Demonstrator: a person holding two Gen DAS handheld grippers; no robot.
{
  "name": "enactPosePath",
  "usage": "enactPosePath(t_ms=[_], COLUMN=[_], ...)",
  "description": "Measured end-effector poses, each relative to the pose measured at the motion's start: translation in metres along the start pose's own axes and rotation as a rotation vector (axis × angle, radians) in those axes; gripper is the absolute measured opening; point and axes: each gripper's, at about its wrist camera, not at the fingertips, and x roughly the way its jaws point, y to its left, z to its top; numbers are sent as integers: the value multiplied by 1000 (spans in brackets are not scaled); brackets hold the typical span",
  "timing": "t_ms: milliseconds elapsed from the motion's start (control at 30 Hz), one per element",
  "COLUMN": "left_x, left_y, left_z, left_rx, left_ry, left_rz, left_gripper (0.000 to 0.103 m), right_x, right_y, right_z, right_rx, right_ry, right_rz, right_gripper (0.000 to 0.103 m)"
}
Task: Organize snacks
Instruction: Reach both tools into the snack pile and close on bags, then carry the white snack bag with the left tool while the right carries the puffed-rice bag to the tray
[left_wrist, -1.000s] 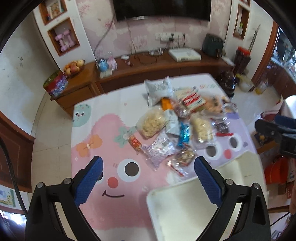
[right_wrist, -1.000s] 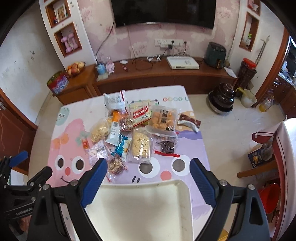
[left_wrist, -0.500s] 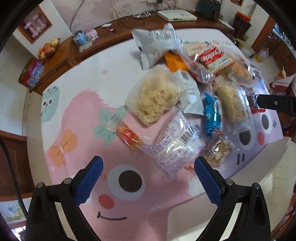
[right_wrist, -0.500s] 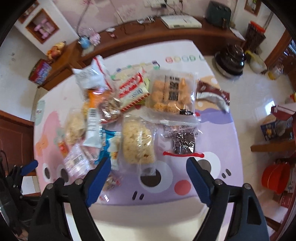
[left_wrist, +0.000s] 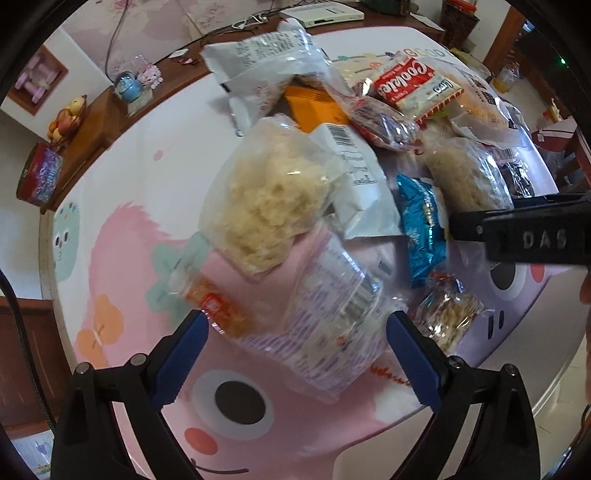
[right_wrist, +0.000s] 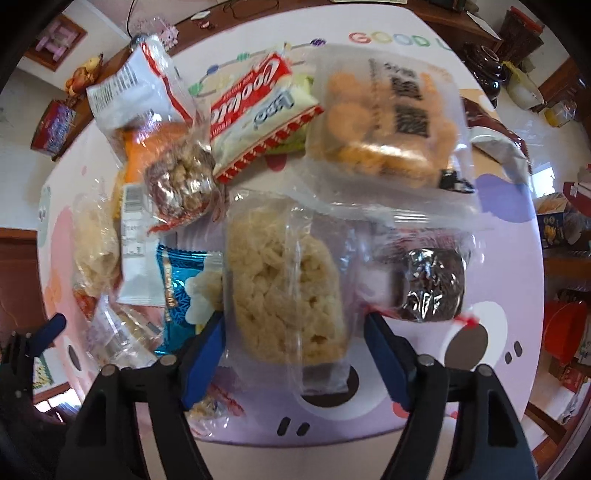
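Observation:
A heap of snack packets lies on the pink cartoon tablecloth (left_wrist: 140, 258). My left gripper (left_wrist: 295, 325) points down over a clear packet with purple print (left_wrist: 332, 325). Its jaws are closing, the packet lies between them, and the pads stand clear of it. My right gripper (right_wrist: 294, 325) straddles a clear bag of pale puffed crisps (right_wrist: 284, 280). These jaws are closing too, with no pad visibly pressing. The right gripper's black body (left_wrist: 517, 236) crosses the left wrist view. A red-and-white cookie pack (right_wrist: 258, 110) and a blue packet (right_wrist: 181, 288) lie close by.
A bag of orange biscuits (right_wrist: 380, 122), a dark foil snack (right_wrist: 432, 284) and a nut cluster pack (right_wrist: 181, 181) crowd the pile. A white tray's edge (right_wrist: 295, 456) shows at the near side. A wooden sideboard (left_wrist: 92, 125) stands beyond the table.
Both grippers have dropped close to the snack pile, so the packets now fill the views. The right jaws have narrowed. The white tray has slipped almost out of view.

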Motion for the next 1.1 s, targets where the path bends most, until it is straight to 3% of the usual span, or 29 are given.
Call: enactPosePath(t_ms=[133,167,200,267,500,667,833,967,1033,1100], left_x=[9,8,7,5,-18,-81,-159,-204,-218,-224], left_y=[-2,-1,0,2,16,27,11,-5,-23,-37], left_z=[4,4,3,1,-9,-21,-49,-85,-105,-123], left_rx=[-6,-8,-17,-55,-135,-216,-229,-249,-268,-283], left_ry=[30,26,23,36,-25,-157,-299,-345,-350,-346], left_rz=[-19,-23,-65,-96,-57,-33,6,-3,-12,-14], left_gripper=[85,79,52,50,45,44,44,44,44,44], right_x=[4,4,4,4,-21,-66,-125,-170,-187,-197], right_y=[15,18,21,22,13,6,3,-3,-7,-22], right_z=[-3,-4,-6,-12,-41,-59,-87,-114,-139,-142], right_rx=[-62,-73,-82,-93,-118,-110,-105,-141,-171,-195], right_ry=[-16,-18,-18,-21,-74,-159,-247,-298,-324,-332], right_rz=[-68,-74,-69,-70,-5,73,158,217,227,242], right_gripper=[58,57,57,57,56,56,56,56,56,56])
